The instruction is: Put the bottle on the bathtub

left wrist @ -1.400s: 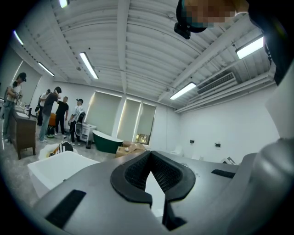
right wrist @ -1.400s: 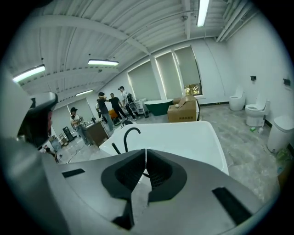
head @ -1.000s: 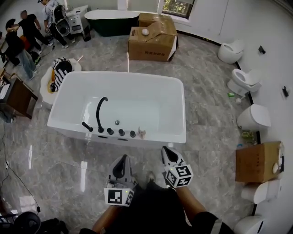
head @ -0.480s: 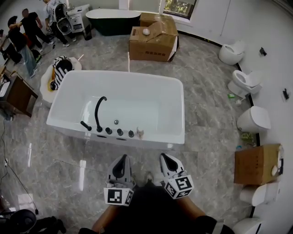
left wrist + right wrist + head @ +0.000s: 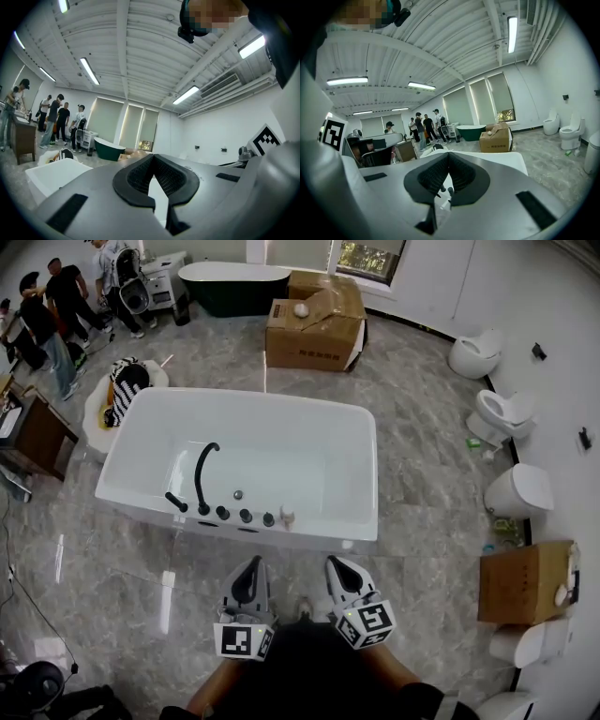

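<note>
Hand-held grippers (image 5: 251,563) (image 5: 335,562) point at bathtub (image 5: 253,397), jaws shut.

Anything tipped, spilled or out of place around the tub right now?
Nothing stands out. The small bottle sits on the bathtub rim beside the black knobs, no spill visible; left tool and right tool are shut, empty.

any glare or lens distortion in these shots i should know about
Head view: the fisheye bends the room's edges, and bright streaks glare on the glossy floor this side of the bathtub. Left gripper view and right gripper view: dark round vignette, blown-out ceiling lights, strongly curved walls.
</note>
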`<act>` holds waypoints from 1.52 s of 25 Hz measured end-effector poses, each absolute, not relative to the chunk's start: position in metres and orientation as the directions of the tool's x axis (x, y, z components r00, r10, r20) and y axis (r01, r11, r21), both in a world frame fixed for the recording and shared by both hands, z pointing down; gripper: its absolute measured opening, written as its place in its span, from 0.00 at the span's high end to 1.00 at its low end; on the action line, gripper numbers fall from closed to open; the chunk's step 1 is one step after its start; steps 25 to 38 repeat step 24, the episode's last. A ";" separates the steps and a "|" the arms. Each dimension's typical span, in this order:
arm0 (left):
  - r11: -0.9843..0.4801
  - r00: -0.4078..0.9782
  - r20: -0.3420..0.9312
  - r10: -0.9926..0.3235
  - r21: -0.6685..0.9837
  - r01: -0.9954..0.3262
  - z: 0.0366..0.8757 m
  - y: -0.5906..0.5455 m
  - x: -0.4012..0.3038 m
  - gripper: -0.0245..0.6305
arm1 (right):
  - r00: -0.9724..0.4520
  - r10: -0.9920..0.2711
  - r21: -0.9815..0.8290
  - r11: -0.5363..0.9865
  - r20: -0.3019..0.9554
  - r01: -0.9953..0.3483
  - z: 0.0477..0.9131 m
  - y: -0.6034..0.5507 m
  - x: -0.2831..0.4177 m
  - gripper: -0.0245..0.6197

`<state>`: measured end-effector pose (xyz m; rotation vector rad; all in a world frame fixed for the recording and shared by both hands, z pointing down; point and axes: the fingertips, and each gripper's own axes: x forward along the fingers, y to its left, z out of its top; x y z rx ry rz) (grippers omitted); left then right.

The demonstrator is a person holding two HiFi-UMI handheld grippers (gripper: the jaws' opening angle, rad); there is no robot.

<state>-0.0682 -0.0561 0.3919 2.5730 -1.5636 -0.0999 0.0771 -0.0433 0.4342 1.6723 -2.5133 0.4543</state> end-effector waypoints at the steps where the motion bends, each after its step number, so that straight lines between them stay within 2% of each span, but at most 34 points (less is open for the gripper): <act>1: -0.454 0.460 0.010 -0.888 0.143 -0.879 0.392 -0.056 -0.068 0.94 | -0.400 -0.886 -0.196 0.360 0.234 -0.912 0.434 -0.044 0.077 0.95; 38: -0.461 0.467 0.008 -0.884 0.150 -0.875 0.385 -0.049 -0.064 0.94 | -0.392 -0.893 -0.180 0.358 0.221 -0.916 0.424 -0.037 0.079 0.95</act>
